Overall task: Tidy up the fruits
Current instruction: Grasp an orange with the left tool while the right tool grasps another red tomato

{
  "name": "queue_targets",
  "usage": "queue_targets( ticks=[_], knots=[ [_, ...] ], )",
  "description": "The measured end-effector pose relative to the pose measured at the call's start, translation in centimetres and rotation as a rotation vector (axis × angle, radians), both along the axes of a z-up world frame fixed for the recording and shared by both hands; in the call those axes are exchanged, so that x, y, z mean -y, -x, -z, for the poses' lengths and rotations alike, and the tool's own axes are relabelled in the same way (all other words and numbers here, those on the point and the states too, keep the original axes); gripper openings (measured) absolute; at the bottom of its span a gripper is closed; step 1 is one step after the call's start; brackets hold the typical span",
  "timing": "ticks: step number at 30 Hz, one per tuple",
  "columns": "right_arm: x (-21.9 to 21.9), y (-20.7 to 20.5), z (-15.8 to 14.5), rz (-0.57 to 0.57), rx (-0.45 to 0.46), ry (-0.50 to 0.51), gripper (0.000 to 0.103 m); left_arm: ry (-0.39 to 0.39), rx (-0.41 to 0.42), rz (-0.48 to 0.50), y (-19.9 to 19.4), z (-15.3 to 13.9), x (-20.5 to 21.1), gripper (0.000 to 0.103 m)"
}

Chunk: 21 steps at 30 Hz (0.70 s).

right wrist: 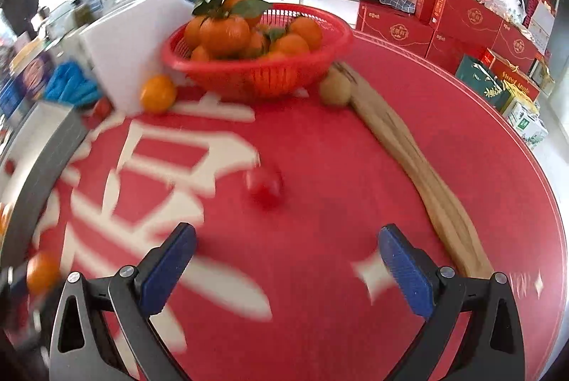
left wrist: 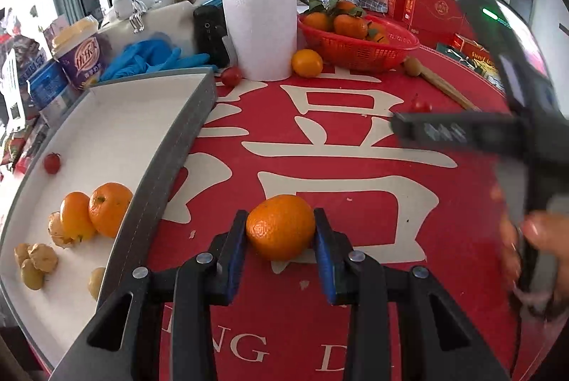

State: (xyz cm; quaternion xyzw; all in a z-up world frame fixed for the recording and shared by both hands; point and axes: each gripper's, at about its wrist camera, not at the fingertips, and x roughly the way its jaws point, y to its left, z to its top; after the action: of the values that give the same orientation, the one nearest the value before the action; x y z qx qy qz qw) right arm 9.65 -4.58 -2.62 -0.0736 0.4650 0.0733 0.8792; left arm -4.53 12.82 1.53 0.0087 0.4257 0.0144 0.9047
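An orange (left wrist: 281, 231) lies on the red tablecloth, and my left gripper (left wrist: 281, 214) is shut on it, a blue pad pressing each side. To its left stands a white tray with a grey rim (left wrist: 170, 146). The tray holds two oranges (left wrist: 110, 208), a cherry tomato (left wrist: 52, 162) and several small yellowish fruits (left wrist: 35, 260). My right gripper (right wrist: 287, 231) is open and empty above the cloth, with a blurred cherry tomato (right wrist: 265, 187) lying ahead of it. In the left wrist view the right gripper (left wrist: 462, 132) shows as a dark blur held by a hand (left wrist: 544, 239).
A red basket (right wrist: 256, 75) of leafy oranges stands at the back. Beside it are a loose orange (right wrist: 158, 93), a brownish fruit (right wrist: 334, 86) and a long wooden piece (right wrist: 409, 153). A paper roll (left wrist: 261, 32), another cherry tomato (left wrist: 232, 76), blue gloves (left wrist: 153, 55) and red boxes (right wrist: 462, 25) lie around.
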Motion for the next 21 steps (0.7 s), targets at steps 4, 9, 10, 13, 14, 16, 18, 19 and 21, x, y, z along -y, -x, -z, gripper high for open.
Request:
queue_targets(
  ticks=[4, 9, 10, 13, 14, 16, 18, 19, 21],
  knots=[
    [-1.5, -1.6, 0.0, 0.007, 0.008, 0.0, 0.096, 0.013, -0.001, -0.002, 0.0, 0.0, -0.2, 0.039],
    [-3.0, -0.8, -0.6, -0.03, 0.044, -0.004, 0.034, 0.015, -0.001, -0.002, 0.0, 0.0, -0.1, 0.038],
    [-3.1, -0.6, -0.7, -0.035, 0.049, -0.005, 0.025, 0.017, -0.001, -0.002, 0.0, 0.0, -0.2, 0.038],
    [-2.9, 0.4, -0.8, -0.036, 0.037, -0.033, 0.022, 0.021, -0.002, -0.002, 0.0, -0.1, -0.2, 0.038],
    [-2.7, 0.9, -0.9, -0.04, 0.027, -0.06, 0.022, 0.022, -0.002, -0.002, 0.0, -0.1, -0.2, 0.038],
    [-1.9, 2.4, -1.1, -0.051, -0.004, -0.129, 0.022, 0.024, -0.002, -0.001, 0.0, 0.0, -0.3, 0.038],
    [-1.1, 3.8, -1.2, -0.056, -0.027, -0.178, 0.022, 0.026, -0.002, -0.001, 0.0, -0.1, -0.3, 0.038],
    [-0.7, 4.4, -1.3, -0.056, -0.033, -0.195, 0.022, 0.029, -0.002, -0.001, 0.0, -0.1, -0.3, 0.038],
    [0.1, 5.7, -1.7, -0.051, -0.036, -0.225, 0.022, 0.031, -0.002, 0.0, 0.0, -0.1, -0.4, 0.038]
  ],
)
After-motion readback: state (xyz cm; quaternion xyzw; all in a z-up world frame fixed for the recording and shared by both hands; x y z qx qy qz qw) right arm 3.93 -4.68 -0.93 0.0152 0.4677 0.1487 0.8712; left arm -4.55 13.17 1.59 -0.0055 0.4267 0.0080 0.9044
